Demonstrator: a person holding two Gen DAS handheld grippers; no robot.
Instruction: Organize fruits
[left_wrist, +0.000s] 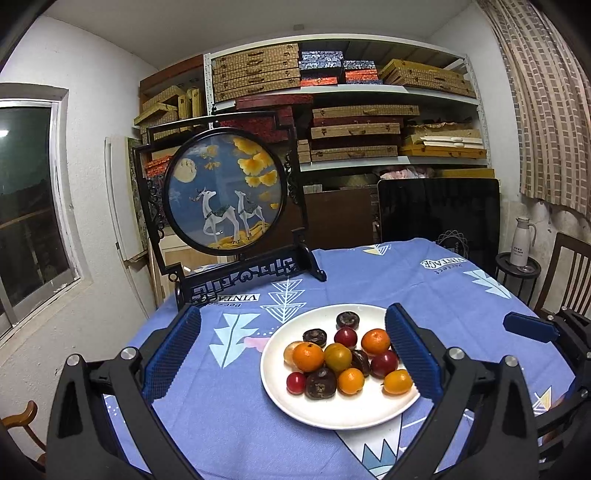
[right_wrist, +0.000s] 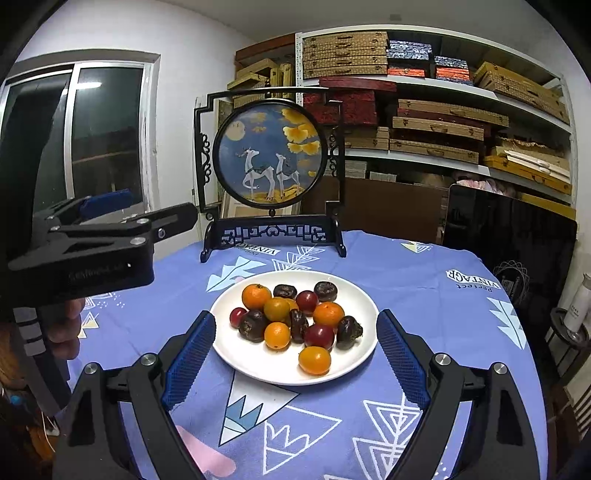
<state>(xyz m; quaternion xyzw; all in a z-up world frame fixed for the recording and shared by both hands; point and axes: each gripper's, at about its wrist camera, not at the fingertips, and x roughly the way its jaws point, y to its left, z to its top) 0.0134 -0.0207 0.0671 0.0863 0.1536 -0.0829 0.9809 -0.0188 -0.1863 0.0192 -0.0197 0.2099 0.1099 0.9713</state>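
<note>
A white plate sits on the blue tablecloth and holds a pile of small fruits: orange citrus, red plums and dark brown wrinkled fruits. My left gripper is open and empty, held above the table with the plate between and past its fingers. My right gripper is open and empty, above the plate's near side. The left gripper's body also shows at the left of the right wrist view.
A round framed deer picture on a black stand stands at the table's far side. Shelves of boxes fill the back wall. A wooden chair and a side table with a white flask stand at the right.
</note>
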